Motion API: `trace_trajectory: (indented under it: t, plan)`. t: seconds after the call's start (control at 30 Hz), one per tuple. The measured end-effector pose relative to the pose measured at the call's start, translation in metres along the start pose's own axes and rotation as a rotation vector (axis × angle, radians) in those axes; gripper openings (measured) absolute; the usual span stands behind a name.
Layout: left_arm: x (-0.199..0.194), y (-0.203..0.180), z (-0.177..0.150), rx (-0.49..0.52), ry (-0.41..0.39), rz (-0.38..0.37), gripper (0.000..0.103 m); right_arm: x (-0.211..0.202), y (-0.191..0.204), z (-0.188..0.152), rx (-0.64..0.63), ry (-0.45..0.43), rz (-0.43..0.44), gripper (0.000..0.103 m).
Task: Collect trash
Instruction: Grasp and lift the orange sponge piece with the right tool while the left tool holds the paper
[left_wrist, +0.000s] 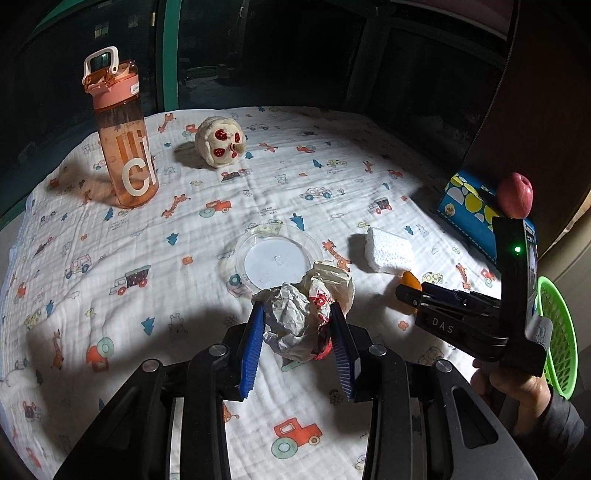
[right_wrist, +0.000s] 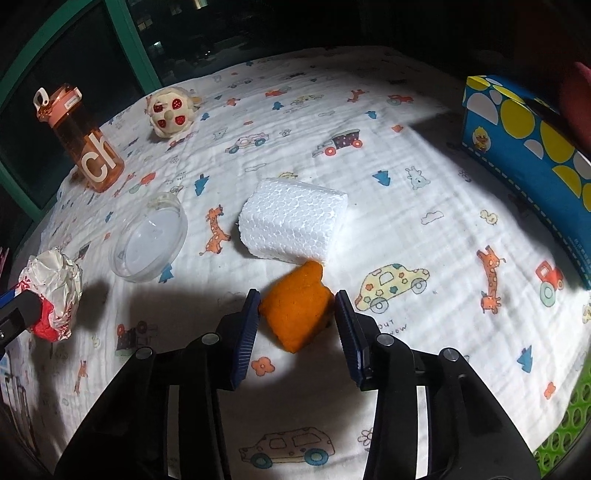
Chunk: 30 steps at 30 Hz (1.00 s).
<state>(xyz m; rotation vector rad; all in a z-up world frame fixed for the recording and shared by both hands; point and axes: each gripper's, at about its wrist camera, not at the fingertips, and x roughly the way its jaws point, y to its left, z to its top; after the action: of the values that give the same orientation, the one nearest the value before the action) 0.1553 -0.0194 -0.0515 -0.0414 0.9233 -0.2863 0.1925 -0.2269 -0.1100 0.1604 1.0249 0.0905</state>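
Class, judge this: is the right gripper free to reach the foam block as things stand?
Probably not yet: the right gripper is shut on the orange peel, which lies between it and the foam block.

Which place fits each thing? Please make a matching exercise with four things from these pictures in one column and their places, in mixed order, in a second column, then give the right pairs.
Things:
1. crumpled wrapper
2. orange peel
3. foam block
4. water bottle

Places:
A. standing upright at the far left of the cloth
B. between the fingers of the right gripper
C. lying on the cloth just behind the orange piece
D. between the fingers of the left gripper

Pairs: 1-D, 2-B, 3-C, 4-A
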Motion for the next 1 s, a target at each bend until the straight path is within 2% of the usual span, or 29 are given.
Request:
trace_trajectory:
  t: [0.47, 0.77, 1.0]
  plan:
    - [-0.014, -0.027, -0.005, 0.032, -0.016, -0.043, 0.034, -0.067, -0.022, -0.031, 0.031, -0.068, 0.066, 0.037]
    - [-0.026, -0.063, -0.008, 0.080, -0.026, -0.092, 0.034, -0.119, -0.041, -0.048, 0.047, -0.143, 0.069, 0.037]
    - [-0.033, -0.104, -0.011, 0.129, -0.030, -0.148, 0.034, -0.159, -0.069, -0.062, 0.079, -0.201, 0.041, 0.036]
